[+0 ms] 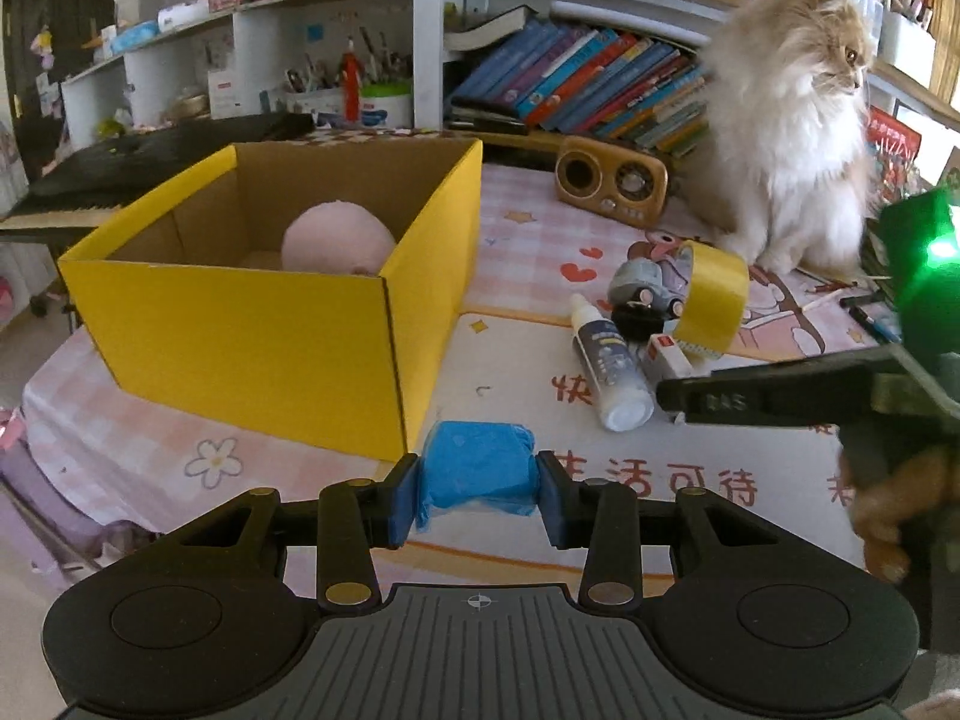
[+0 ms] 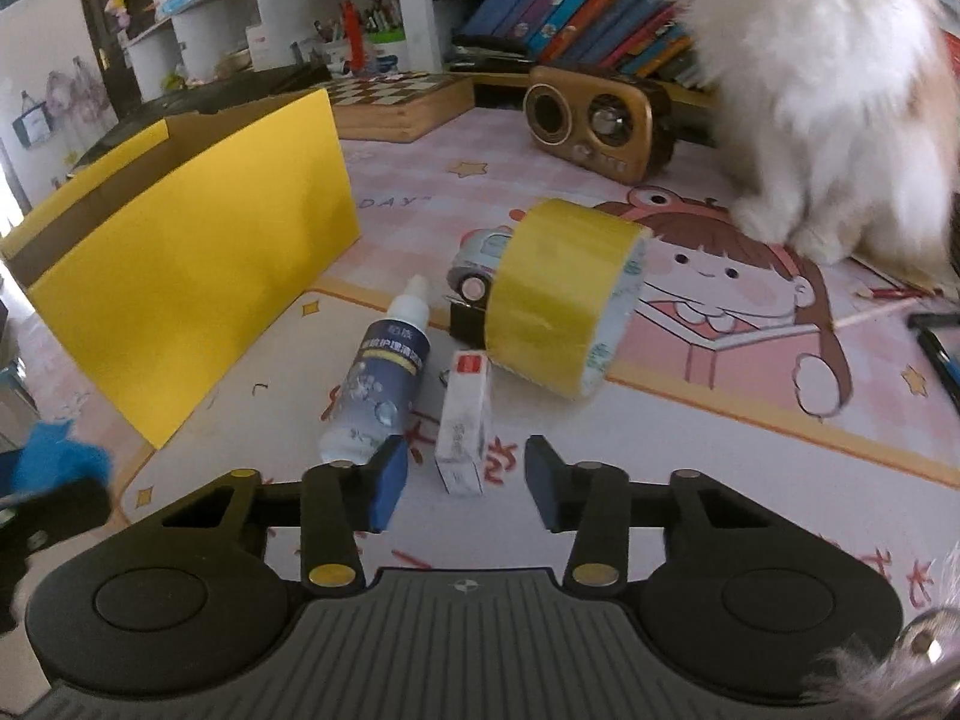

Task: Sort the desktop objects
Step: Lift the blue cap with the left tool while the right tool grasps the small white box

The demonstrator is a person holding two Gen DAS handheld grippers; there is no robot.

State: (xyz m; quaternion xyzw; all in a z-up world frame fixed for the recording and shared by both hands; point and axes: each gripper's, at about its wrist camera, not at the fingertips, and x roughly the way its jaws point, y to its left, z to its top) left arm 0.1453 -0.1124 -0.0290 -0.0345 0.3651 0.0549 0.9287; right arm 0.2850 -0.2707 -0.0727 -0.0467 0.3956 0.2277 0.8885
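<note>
My left gripper (image 1: 477,501) is shut on a crumpled blue wad (image 1: 477,471), held just in front of the near right corner of the yellow cardboard box (image 1: 252,336). A pink plush ball (image 1: 339,243) lies inside the box. My right gripper (image 2: 465,483) is open, its pads on either side of the near end of a small white carton (image 2: 462,432). Beside the carton lie a white spray bottle (image 2: 378,384), a roll of yellow tape (image 2: 558,294), and a grey toy car (image 2: 480,261) behind the tape. The right gripper shows in the left wrist view (image 1: 672,399).
A fluffy cream cat (image 1: 792,126) sits at the back right of the pink mat (image 1: 528,228). A brown retro radio (image 1: 609,180) stands by a row of leaning books (image 1: 588,84). A chessboard box (image 2: 399,99) sits behind the yellow box. Pencils and pens (image 2: 888,306) lie at far right.
</note>
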